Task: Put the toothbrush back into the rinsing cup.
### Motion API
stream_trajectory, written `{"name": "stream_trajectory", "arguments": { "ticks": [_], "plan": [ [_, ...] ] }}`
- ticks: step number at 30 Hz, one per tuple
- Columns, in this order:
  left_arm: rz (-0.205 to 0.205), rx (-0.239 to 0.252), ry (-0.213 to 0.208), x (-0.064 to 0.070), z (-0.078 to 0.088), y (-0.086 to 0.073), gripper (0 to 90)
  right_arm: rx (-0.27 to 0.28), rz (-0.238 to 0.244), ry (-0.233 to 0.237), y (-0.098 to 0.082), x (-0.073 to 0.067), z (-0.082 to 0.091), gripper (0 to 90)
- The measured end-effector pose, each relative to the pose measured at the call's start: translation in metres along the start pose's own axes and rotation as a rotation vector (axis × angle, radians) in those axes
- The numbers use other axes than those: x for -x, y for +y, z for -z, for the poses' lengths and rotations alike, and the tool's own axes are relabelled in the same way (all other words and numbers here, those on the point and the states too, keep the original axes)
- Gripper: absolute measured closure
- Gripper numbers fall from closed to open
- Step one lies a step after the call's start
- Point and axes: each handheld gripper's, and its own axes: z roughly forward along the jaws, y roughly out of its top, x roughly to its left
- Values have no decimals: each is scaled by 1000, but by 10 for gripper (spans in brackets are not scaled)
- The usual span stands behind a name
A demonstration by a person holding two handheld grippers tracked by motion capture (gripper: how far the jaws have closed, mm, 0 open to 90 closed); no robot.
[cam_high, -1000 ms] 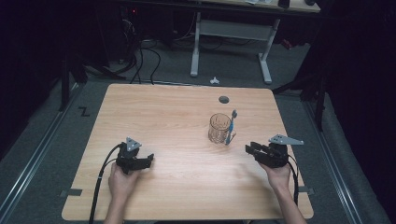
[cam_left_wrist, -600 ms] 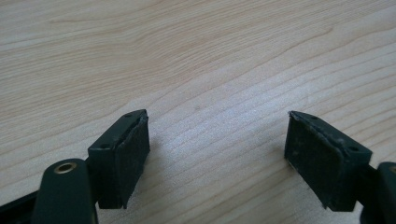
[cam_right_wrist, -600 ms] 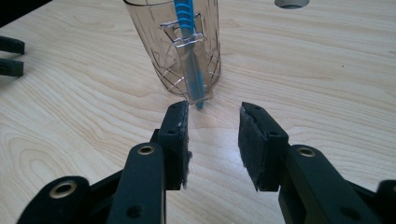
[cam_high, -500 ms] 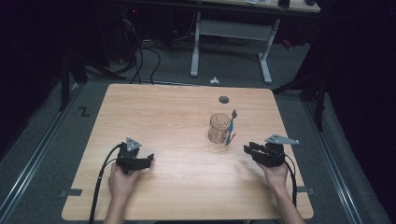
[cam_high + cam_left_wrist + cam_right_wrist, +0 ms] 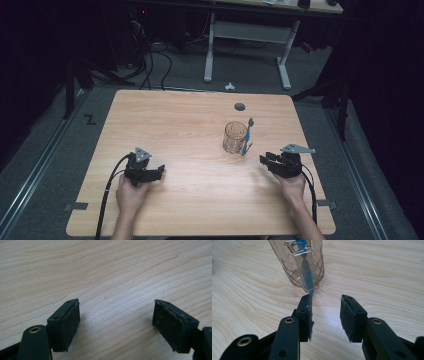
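Table light wood, fine grain lines. Glass clear amber-brown, crisscross diamond pattern. Toothbrush blue, in clear case. Left gripper and right gripper black, grey top plates, brass-coloured rivets. Floor grey.

Honestly nothing to read here; no label, brand or number on the glass, the toothbrush or the table; closest thing to a sign is a black Z-shaped mark on the floor left of the table, and I can't tell if it's a letter or just tape.
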Motion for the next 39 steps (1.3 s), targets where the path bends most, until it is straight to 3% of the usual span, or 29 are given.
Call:
{"name": "stream_trajectory", "arguments": {
  "ticks": [20,39],
  "plan": [
    [0,0,0,0,0,0,226,-38,7,-50,-6,7,-15,603],
    [0,0,0,0,0,0,226,-65,22,-132,-11,14,-25,562]
  ]
}}
